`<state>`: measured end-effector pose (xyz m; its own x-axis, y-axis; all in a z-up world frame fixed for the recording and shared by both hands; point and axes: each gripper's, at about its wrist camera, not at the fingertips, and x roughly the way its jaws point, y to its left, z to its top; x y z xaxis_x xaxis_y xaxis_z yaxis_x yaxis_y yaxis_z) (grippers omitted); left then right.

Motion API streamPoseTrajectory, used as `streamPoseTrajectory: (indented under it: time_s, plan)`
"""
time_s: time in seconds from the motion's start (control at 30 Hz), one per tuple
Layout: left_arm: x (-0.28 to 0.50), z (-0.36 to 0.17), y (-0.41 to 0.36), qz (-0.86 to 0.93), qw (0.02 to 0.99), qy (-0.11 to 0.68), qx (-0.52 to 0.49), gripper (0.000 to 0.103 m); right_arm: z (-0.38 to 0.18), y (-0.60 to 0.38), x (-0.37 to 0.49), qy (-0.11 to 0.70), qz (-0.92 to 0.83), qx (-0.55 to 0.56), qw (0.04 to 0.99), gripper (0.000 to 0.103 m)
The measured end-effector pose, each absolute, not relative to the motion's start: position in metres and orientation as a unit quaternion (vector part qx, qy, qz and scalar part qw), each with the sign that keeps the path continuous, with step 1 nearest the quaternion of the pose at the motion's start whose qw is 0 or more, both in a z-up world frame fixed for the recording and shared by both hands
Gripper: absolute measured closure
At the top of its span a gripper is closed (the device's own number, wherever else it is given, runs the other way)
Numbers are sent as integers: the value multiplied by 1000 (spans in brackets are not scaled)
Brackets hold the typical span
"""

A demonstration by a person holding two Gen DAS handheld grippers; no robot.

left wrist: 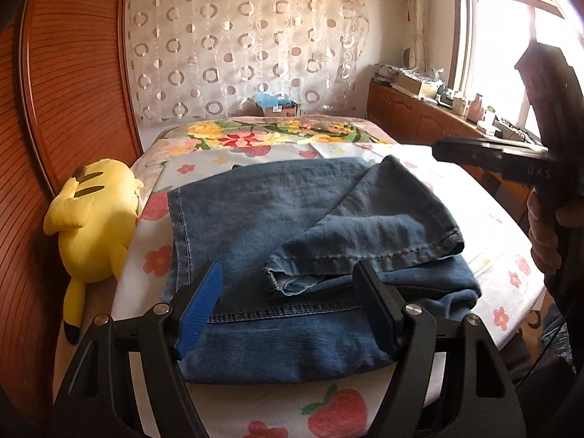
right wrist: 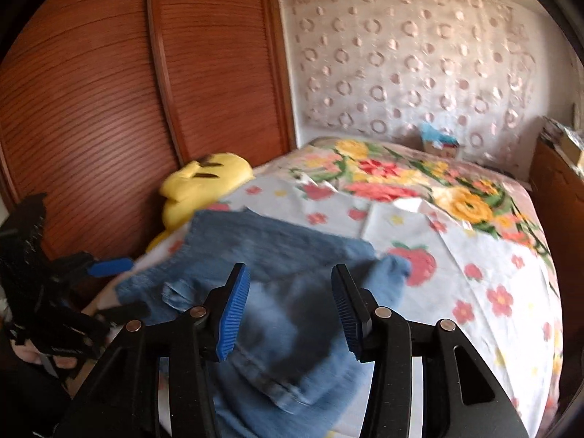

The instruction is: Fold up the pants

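Only the left wrist view shows the window and cabinet; the right wrist view shows more of the wooden doors. The jeans lie folded on the flowered bed, a hem flopped over on top, beside a yellow plush. The left gripper stands wide over the near edge, pads clear of the denim. The right gripper hovers part-open above the jeans, gripping nothing.
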<state>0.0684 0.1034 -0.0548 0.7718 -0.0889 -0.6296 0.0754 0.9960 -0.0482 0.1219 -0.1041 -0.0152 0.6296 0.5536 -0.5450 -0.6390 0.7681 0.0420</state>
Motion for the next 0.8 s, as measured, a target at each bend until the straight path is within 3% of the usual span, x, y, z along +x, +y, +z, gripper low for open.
streamPoseTrajectory:
  time_s: [0.5, 0.57, 0.6, 0.63, 0.8]
  plan:
    - [106, -97, 110, -66, 922, 380, -33, 71, -44, -86, 121, 359, 302, -56, 881, 54]
    - [103, -95, 107, -63, 925, 373, -31, 81, -48, -80, 126, 360, 310, -58, 878, 54]
    - [101, -93, 106, -59, 928, 367, -28, 84, -48, -77, 127, 363, 318, -54, 874, 67]
    - [98, -90, 104, -59, 930, 363, -25, 88, -47, -74, 128, 363, 328, -50, 871, 95]
    - [71, -67, 93, -70, 939, 336, -13, 91, -11, -60, 131, 324, 362, -53, 873, 99]
